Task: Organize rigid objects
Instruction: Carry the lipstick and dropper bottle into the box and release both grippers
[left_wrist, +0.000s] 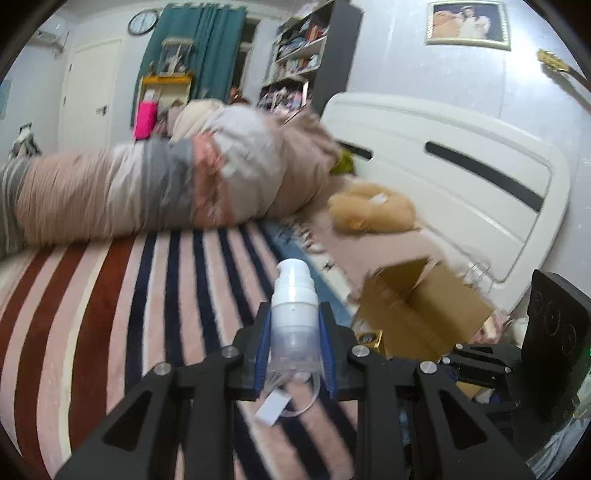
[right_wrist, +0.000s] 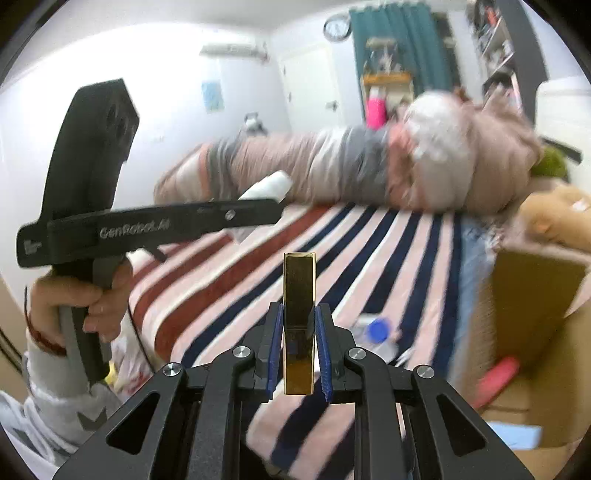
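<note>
My left gripper (left_wrist: 294, 325) is shut on a small white pump bottle (left_wrist: 294, 314) with a clear base and a dangling tag, held upright above the striped bedspread (left_wrist: 147, 295). My right gripper (right_wrist: 299, 332) is shut on a tall gold rectangular case (right_wrist: 299, 314), also lifted over the bed. In the right wrist view the left gripper's black body (right_wrist: 147, 225) shows at the left, held by a hand (right_wrist: 74, 306), with the white bottle tip (right_wrist: 269, 186) poking out. An open cardboard box (left_wrist: 424, 314) sits at the bed's right side, also in the right wrist view (right_wrist: 532, 314).
A rolled quilt (left_wrist: 166, 184) lies across the far side of the bed. A tan plush toy (left_wrist: 373, 210) rests by the white headboard (left_wrist: 461, 184). A clear bottle with a blue cap (right_wrist: 378, 330) lies on the bedspread. A pink object (right_wrist: 495, 380) sits in the box.
</note>
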